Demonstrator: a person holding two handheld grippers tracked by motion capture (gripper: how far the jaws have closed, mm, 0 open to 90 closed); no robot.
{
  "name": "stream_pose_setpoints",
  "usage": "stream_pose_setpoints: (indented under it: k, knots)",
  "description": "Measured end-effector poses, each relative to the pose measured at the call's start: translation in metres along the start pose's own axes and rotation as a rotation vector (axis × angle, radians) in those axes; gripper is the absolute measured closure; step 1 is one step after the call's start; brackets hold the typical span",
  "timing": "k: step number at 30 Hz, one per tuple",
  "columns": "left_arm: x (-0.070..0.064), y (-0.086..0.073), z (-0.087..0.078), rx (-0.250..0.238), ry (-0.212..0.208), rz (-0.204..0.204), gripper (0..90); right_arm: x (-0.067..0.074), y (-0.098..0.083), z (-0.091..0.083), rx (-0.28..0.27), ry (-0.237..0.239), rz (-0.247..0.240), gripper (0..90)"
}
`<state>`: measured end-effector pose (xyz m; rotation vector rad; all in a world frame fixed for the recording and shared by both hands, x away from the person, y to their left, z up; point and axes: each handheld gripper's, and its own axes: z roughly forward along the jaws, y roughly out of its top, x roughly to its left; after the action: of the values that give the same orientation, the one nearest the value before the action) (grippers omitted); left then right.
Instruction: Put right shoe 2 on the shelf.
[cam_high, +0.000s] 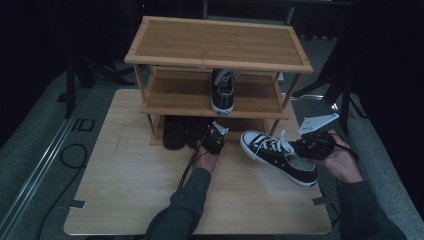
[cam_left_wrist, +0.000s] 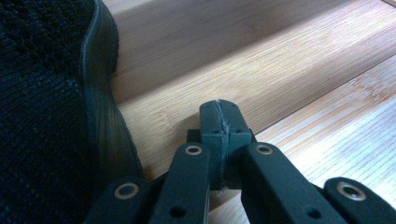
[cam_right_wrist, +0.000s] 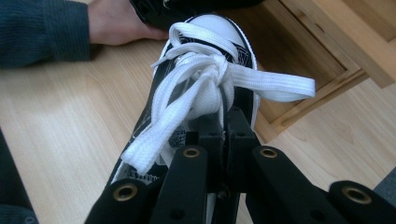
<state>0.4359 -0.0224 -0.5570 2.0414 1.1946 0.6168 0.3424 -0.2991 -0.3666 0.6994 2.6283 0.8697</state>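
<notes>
Dark curtains ring the wooden surface (cam_high: 130, 200), where the right gripper (cam_high: 312, 145), fingers clamped on the tongue of the black sneaker (cam_high: 277, 156), should keep it level toward the rack (cam_high: 220, 55), while the left gripper (cam_high: 212, 141) rests with fingers together by the bottom shelf.

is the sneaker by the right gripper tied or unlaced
Tied: the sneaker's white laces are knotted in a bow over the tongue, loops and ends hanging loose.

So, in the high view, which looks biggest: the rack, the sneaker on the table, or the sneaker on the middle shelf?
1. wooden shoe rack
2. sneaker on the table
3. sneaker on the middle shelf, though it sits farther away and end-on, so unsure.
</notes>
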Motion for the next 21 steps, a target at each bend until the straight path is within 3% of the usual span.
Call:
stream_pose_setpoints:
  k: [21]
  knots:
    - [0.000,0.000,0.000,0.005,0.000,0.004,89.8,0.002,0.019,-0.020,-0.058,0.012,-0.027,88.1]
